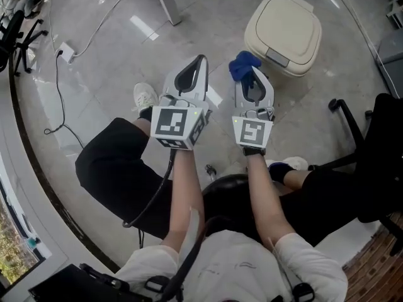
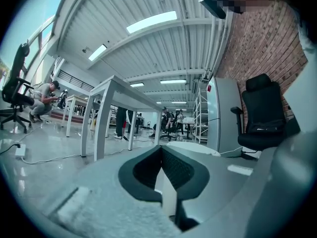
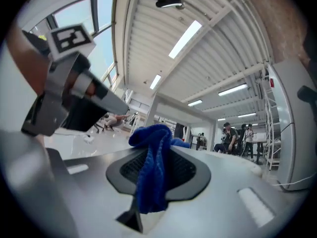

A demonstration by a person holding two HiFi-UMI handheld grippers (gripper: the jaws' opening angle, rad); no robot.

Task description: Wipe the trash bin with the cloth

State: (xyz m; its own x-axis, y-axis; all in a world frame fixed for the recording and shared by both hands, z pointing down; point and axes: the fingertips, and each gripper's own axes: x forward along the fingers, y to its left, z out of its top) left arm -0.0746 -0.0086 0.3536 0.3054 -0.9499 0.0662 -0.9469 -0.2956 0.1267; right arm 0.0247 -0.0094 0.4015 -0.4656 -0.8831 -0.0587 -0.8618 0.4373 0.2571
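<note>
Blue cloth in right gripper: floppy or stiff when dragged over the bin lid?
Likely floppy: the cloth folds and droops from the right gripper. Probably light: a small wad. Its fuzzy pile may bunch on the trash bin, whose lid looks smooth.

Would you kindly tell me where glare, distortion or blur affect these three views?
Head view: bright streaks glare on the glossy floor; edges bow; trash bin sharp. Left gripper view: fisheye, dark corners, left gripper body blurred close up. Right gripper view: same fisheye; blue cloth sharp in the right gripper.
</note>
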